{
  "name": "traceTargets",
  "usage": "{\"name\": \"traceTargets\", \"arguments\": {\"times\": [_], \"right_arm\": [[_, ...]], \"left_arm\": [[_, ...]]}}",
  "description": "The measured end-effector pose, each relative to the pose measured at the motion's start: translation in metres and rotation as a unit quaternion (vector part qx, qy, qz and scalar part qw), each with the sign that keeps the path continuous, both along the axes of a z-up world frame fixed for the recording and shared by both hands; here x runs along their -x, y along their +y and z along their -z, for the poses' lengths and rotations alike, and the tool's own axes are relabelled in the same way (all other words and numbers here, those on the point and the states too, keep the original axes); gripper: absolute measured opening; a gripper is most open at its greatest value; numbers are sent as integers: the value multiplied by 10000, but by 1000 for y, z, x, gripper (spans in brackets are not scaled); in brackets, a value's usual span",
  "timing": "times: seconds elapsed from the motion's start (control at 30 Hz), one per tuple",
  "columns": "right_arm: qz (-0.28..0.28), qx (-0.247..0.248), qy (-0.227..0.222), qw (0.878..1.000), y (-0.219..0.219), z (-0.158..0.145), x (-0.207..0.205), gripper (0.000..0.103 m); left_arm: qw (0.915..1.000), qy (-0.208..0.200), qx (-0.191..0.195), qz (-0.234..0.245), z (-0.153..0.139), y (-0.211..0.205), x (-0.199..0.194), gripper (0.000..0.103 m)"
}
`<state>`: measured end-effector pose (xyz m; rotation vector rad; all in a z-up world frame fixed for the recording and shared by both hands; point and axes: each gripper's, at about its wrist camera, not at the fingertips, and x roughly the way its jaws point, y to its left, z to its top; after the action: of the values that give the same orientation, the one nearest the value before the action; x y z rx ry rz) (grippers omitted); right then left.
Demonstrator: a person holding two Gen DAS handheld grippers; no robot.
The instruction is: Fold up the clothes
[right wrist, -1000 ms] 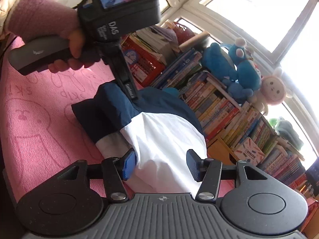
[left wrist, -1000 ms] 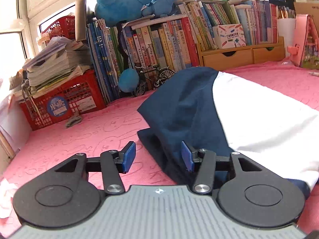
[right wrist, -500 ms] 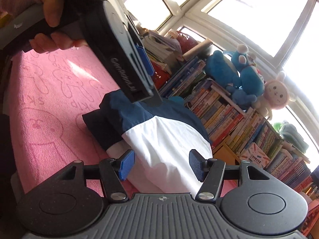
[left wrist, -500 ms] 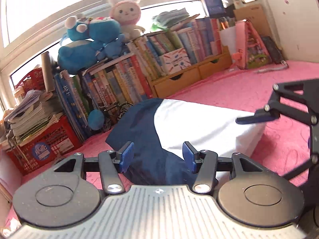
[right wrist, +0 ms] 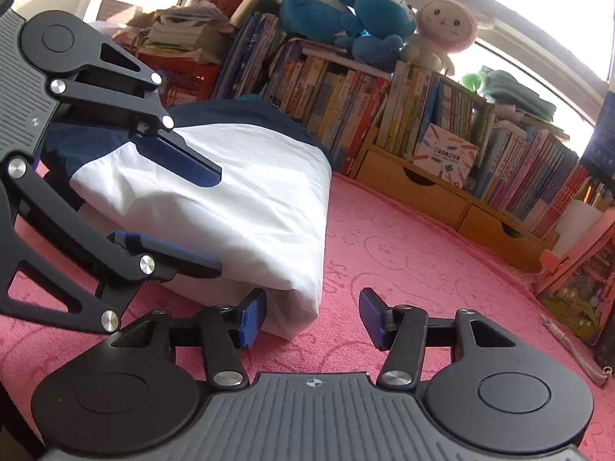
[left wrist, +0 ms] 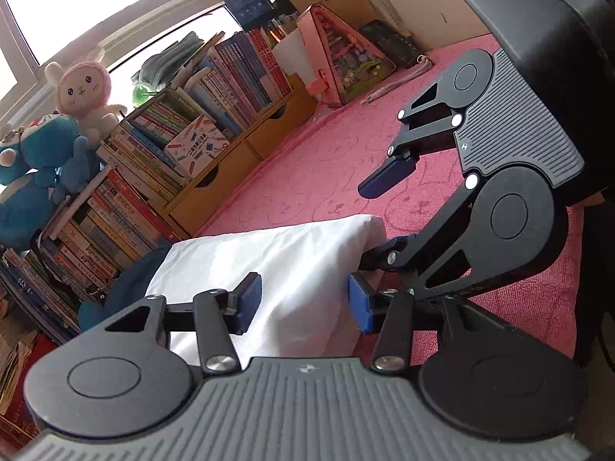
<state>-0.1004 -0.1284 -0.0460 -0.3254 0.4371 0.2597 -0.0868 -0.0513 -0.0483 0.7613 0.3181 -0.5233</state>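
- Garment [left wrist: 269,265]: white and navy top, already folded into a thick block, lying on the pink cover [left wrist: 326,161]. Lower centre in the left wrist view, centre left in the right wrist view [right wrist: 238,207].
- Navy part sits at the far end toward the books; the white end faces my grippers.
- Left gripper [left wrist: 303,303]: jaws apart, white fabric shows between the blue pads, no pinch I can see. I'd call it open, straddling the near edge.
- Right gripper [right wrist: 313,317]: jaws have just been closing but still stand apart. The folded corner lies just beside the left-hand pad, pink cover in the gap. Nothing gripped.
- Each gripper shows in the other's view: the right one at right of the left wrist frame, the left one at left of the right wrist frame, one finger above the white cloth and one low against its side.
- Progress: looks late, with the main folds done. Left, as I judge it: one more fold or squaring, or a lift to set it aside.
- Surroundings: row of books [right wrist: 384,103] across the upper frame, plush toys [right wrist: 346,11] on top, wooden drawers [right wrist: 419,188] below.
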Motion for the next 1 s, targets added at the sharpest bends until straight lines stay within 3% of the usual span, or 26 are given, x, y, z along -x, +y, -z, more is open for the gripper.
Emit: {"name": "traceTargets", "arguments": {"times": [0.13,0.23,0.27,0.33,0.4,1.0], "right_arm": [[145,-1378,724,9877,-26,-6,-25,22],[213,-1975,929,9756,-37,-6,-34,21],[219,-2042,936,9742,-38,-6,-35,21],[228,-2103,935,9729,-40,-5,-35,21],[228,-2061,909,9740,-39,-4,-34,20],[267,-1989,741,9768,-35,-3,-29,20]], "left_arm": [[9999,83,-93,-98,3,1,-5,53],[9992,-16,-372,-120,11,0,-6,51],[9988,-97,-459,-158,13,-1,-6,45],[9981,-142,-500,-323,13,1,-9,20],[9983,-58,-379,-445,9,6,-11,16],[9825,272,-591,-1745,7,73,13,16]]}}
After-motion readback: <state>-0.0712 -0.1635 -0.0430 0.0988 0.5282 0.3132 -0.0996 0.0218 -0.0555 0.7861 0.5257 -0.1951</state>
